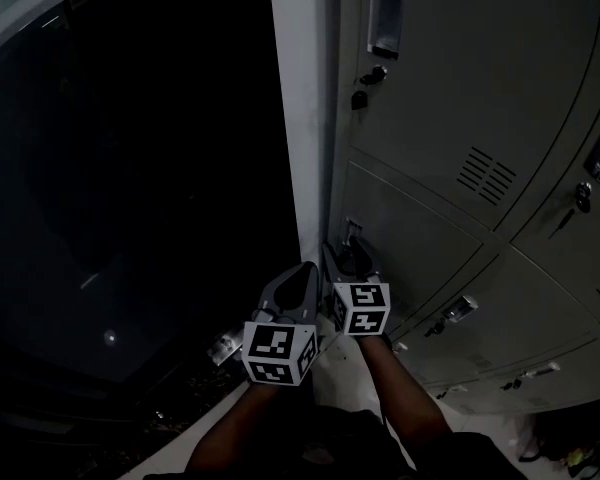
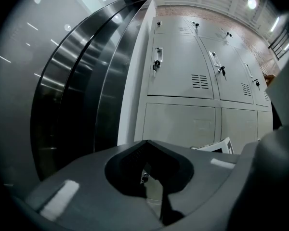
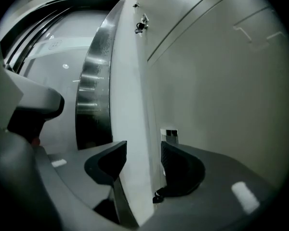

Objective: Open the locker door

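The grey locker door (image 1: 420, 233) in the bank's left column has a small metal handle (image 1: 352, 232) at its left edge. My right gripper (image 1: 353, 259) is just below that handle, pointing at it. In the right gripper view my right gripper (image 3: 143, 147) is open; the handle (image 3: 170, 135) shows just above the right fingertip (image 3: 166, 150), and nothing is pressed between the pads. My left gripper (image 1: 302, 276) hovers beside it to the left, in front of the white pillar (image 1: 305, 118). In its own view the left gripper (image 2: 145, 142) is shut with nothing in it.
Above is another locker door with a recessed handle (image 1: 384, 13) and a key lock (image 1: 360, 96). More lockers with keys (image 1: 458, 310) run to the right. A dark curved glass wall (image 1: 130, 168) fills the left. Pale floor (image 1: 340, 368) lies below.
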A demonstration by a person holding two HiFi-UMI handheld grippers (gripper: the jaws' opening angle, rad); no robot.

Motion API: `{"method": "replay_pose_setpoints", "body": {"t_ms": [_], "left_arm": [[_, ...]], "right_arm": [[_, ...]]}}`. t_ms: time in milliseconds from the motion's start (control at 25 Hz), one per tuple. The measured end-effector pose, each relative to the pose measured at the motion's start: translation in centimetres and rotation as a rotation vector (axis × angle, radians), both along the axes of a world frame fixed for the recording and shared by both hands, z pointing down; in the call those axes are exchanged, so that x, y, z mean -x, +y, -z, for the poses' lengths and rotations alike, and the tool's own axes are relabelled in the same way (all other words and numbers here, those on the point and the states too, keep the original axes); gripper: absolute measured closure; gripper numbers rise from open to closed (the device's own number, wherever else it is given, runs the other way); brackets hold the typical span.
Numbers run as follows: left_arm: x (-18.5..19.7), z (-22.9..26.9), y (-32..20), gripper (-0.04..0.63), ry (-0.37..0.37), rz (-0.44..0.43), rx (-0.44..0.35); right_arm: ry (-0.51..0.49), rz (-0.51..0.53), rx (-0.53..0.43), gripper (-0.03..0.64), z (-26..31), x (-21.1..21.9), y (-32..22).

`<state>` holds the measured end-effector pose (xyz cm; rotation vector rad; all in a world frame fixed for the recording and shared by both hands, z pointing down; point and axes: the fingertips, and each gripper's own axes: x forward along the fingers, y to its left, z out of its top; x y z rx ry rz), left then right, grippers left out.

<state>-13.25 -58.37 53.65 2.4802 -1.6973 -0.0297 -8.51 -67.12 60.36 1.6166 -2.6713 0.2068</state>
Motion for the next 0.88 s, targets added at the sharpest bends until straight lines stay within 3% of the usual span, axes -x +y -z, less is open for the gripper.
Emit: {"method": "replay_pose_setpoints", "body": {"t_ms": [440, 880], "left_arm": [[1.1, -0.9, -1.0, 0.591, 0.002, -0.008, -0.009], [1.8, -1.6, -1.2, 0.591, 0.011, 0.005, 0.014]], "right_arm": [[-0.01, -0.109, 0.027, 0.42, -2.1, 0.0, -2.7], [-0.02, -0.091, 0.065, 0.449, -2.6, -0.4, -2.7]]}}
